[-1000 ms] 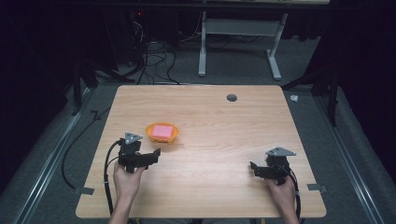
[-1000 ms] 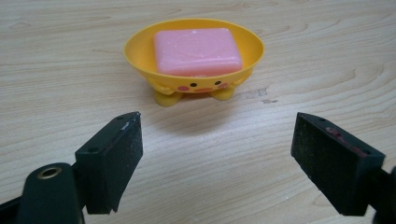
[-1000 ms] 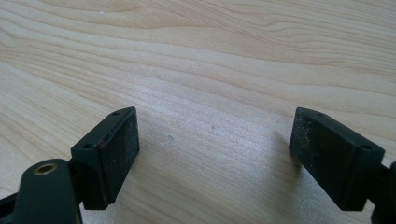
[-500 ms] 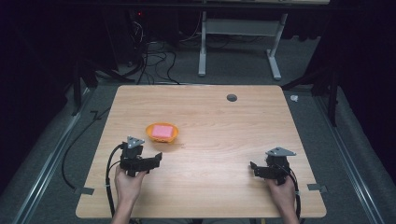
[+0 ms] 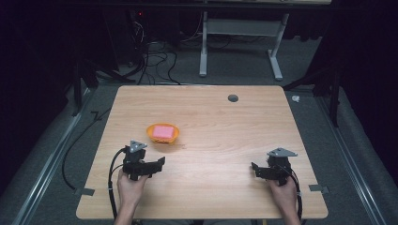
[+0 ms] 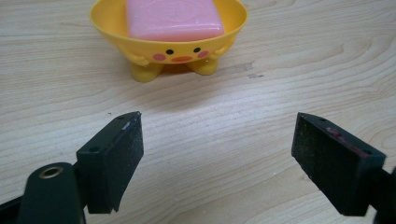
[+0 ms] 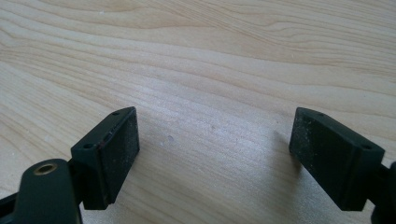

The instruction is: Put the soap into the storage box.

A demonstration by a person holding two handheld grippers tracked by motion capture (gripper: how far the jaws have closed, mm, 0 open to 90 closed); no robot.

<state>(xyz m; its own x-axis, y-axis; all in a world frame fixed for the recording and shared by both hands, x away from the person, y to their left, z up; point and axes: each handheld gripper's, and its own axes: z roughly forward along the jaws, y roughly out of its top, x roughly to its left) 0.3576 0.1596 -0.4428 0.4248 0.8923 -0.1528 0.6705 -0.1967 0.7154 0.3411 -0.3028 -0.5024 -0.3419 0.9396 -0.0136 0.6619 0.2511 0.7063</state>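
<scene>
A bowl [image 6: 168, 35] stands on the desk [image 5: 225, 126] just ahead of the left gripper [image 6: 217, 154], a bar [image 6: 173, 18] lying in it; the right gripper [image 5: 257, 169] sits well apart.

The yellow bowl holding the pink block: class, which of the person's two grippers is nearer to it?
Left. The left gripper sits just in front of the yellow bowl, jaws open toward it. The right gripper rests far across the table, over bare wood.
</scene>
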